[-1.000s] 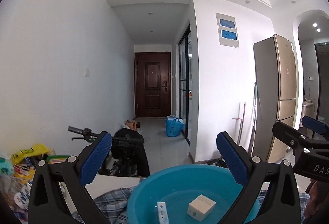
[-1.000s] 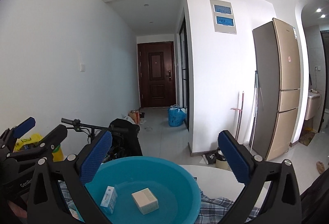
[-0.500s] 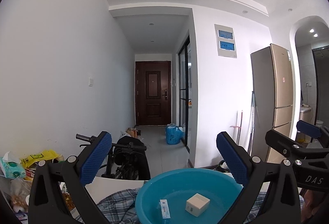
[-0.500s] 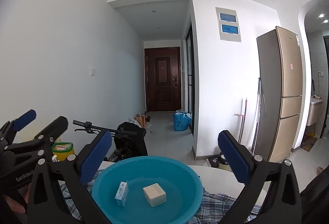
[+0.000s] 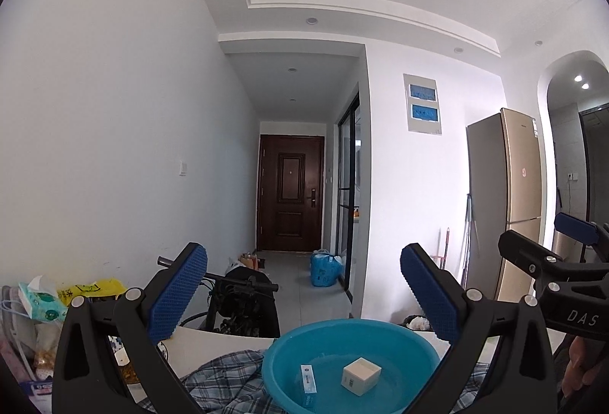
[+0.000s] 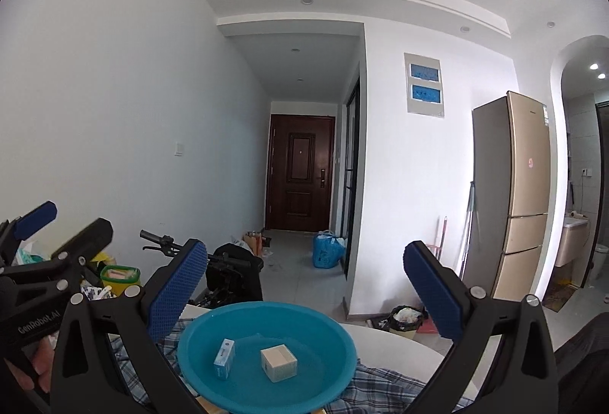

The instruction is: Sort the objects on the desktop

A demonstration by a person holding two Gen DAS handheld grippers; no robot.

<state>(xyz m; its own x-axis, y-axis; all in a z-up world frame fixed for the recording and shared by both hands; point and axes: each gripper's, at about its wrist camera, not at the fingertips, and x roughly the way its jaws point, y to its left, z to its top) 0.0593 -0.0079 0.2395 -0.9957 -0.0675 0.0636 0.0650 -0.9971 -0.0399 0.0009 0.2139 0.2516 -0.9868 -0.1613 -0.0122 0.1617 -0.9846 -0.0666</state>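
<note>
Round white table (image 6: 388, 338), plaid cloth (image 6: 380, 381) spread over near part. Blue basin (image 6: 335, 372) on cloth, near centre; inside: square beige box (image 6: 278, 362) at right, small blue-white carton (image 6: 224, 359) at left, apart. Left gripper (image 5: 304, 294) and right gripper (image 6: 306, 290) both spread wide, empty, raised above basin. Judged step: between picks, both boxes already binned. Next move calls for locating remaining desktop object, perhaps clutter (image 5: 38, 303) at far left, then lowering over it.

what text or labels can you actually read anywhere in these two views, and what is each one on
"DAS": white letters on the right gripper, cut off by the frame edge.
"GenRobot.AI": white letters on the left gripper.
Print on the small blue box, white box, yellow bag and fridge badge: too small or blurred to read.
</note>
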